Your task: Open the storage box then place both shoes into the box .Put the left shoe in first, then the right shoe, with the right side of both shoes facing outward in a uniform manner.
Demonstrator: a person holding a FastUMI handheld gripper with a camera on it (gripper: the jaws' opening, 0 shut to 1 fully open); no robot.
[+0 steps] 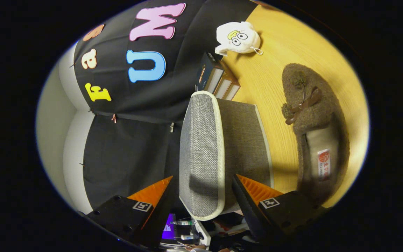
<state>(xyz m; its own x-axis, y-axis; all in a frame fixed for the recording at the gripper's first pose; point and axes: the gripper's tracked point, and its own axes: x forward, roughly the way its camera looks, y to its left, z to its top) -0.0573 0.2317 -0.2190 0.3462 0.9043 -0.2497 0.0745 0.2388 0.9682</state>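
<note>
Straddling the grey lid of the storage box with spread tongs, not yet pinching; better closing on its rim before lifting, brown shoe lying beside the box on the bench.

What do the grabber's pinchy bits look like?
The gripper has two pointed, wedge-shaped jaws with ridged inner faces. Each sits on a blocky mount with screw holes and a small square marker. They flank the grey lid.
</note>
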